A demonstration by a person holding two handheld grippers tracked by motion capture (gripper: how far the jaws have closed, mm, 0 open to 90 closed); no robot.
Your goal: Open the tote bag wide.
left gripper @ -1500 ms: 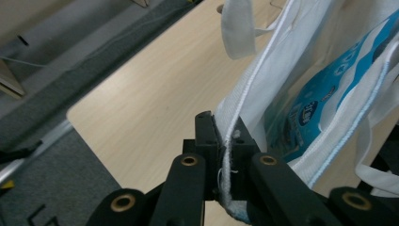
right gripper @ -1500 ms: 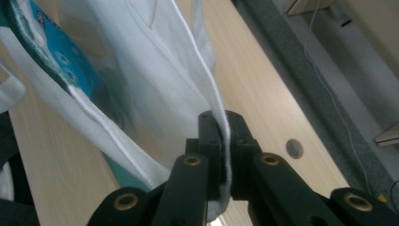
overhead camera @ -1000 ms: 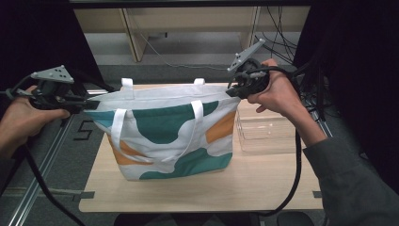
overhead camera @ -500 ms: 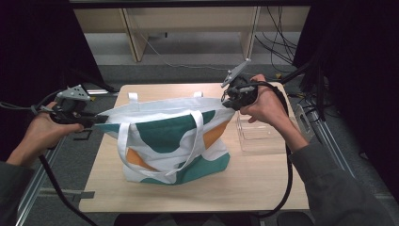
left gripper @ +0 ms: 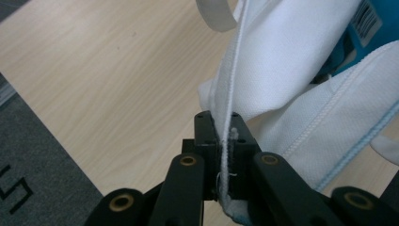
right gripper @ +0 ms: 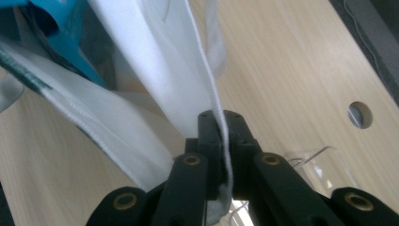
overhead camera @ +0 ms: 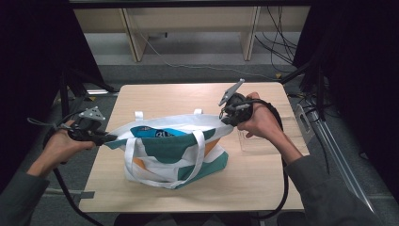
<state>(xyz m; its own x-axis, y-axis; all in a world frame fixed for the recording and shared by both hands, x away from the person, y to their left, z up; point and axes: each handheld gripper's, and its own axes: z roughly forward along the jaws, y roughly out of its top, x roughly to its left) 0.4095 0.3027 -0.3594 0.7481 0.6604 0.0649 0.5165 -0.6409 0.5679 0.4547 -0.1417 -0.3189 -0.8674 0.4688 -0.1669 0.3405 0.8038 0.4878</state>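
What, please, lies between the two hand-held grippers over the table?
In the high view, the open tote bag spans the stretch, its rim pinched by the left hand-held gripper and the right hand-held gripper; a blue packet lies inside.

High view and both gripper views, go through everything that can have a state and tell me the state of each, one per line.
Tote bag: mouth held open, bottom resting on the table, sides slack.
Blue packet: inside the bag, top showing.
Bag handles: hanging loose.
Left gripper: shut on the bag's side seam.
Right gripper: shut on the opposite side seam.
Clear box: lying on the table beside the bag; contents unclear.
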